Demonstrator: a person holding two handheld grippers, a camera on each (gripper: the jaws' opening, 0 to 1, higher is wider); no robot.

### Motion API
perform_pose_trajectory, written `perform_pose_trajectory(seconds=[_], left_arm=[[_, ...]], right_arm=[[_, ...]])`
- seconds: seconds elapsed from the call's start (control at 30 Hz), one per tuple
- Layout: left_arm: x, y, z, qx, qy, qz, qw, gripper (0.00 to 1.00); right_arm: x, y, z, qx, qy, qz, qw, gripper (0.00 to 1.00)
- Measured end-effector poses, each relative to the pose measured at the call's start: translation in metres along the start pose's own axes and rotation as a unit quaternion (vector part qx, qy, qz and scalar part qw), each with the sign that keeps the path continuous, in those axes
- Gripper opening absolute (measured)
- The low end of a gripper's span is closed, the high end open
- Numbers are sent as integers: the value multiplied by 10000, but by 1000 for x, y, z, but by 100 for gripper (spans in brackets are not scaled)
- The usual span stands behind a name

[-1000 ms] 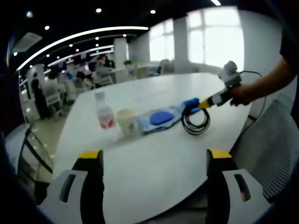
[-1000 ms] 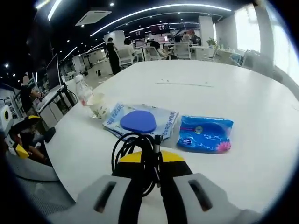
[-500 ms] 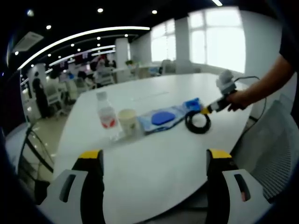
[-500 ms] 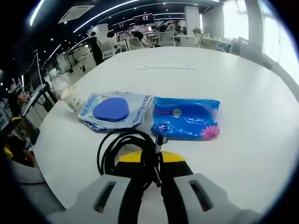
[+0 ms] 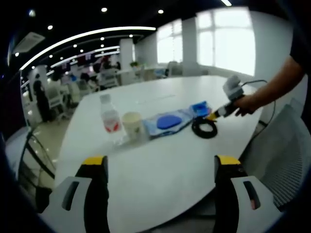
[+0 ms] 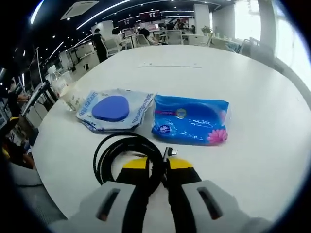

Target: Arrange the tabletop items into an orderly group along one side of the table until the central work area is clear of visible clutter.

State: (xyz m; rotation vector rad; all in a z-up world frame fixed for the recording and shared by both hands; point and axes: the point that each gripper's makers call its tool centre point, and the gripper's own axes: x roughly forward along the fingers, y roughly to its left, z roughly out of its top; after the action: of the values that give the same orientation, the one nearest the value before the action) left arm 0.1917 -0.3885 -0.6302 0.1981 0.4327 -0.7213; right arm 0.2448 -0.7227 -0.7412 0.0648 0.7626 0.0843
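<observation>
White, smooth, rounded table (image 5: 160,160). On it, in a row: pale plastic pack (image 6: 116,109) with a blue oval lid, print unreadable; glossy blue wipes pack (image 6: 192,125) with a pink flower and round sticker; black coiled cable (image 6: 127,156); clear bottle (image 5: 109,120) with red label; paper cup (image 5: 131,126). Right gripper (image 6: 156,167) has its jaws pressed together on the cable. Left gripper (image 5: 160,162) stands wide apart, holding nothing.
</observation>
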Motion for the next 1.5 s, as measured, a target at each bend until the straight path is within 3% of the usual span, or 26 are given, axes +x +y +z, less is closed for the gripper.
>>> perform_pose_trajectory(seconds=[0.33,0.67,0.73,0.8,0.97,1.17,1.5], left_arm=[[1,-4,-3,73,75,-139,9998,87],[3,-7,-6,151,126,-249,9995,87],[3,-8,-5,155,110,-258,9995,87],[3,-8,-5,149,95,-266,9995,87],[4,-11,-4,177,72,-332,9993,88],[3,-11,0,163,-43,-318,9994,89],[4,-13,2,161,-80,-379,9991,91]], right_arm=[[-47,24,-1,-534,-416,519,9963,36],[-97,27,-14,-820,-567,575,9934,57],[-105,33,-15,-980,-664,721,9904,64],[-110,36,-13,-1198,-810,815,9861,70],[-123,41,-19,-943,-928,852,9876,81],[-135,50,-19,-1178,-974,855,9845,88],[-148,50,-16,-1058,-1235,739,9839,100]])
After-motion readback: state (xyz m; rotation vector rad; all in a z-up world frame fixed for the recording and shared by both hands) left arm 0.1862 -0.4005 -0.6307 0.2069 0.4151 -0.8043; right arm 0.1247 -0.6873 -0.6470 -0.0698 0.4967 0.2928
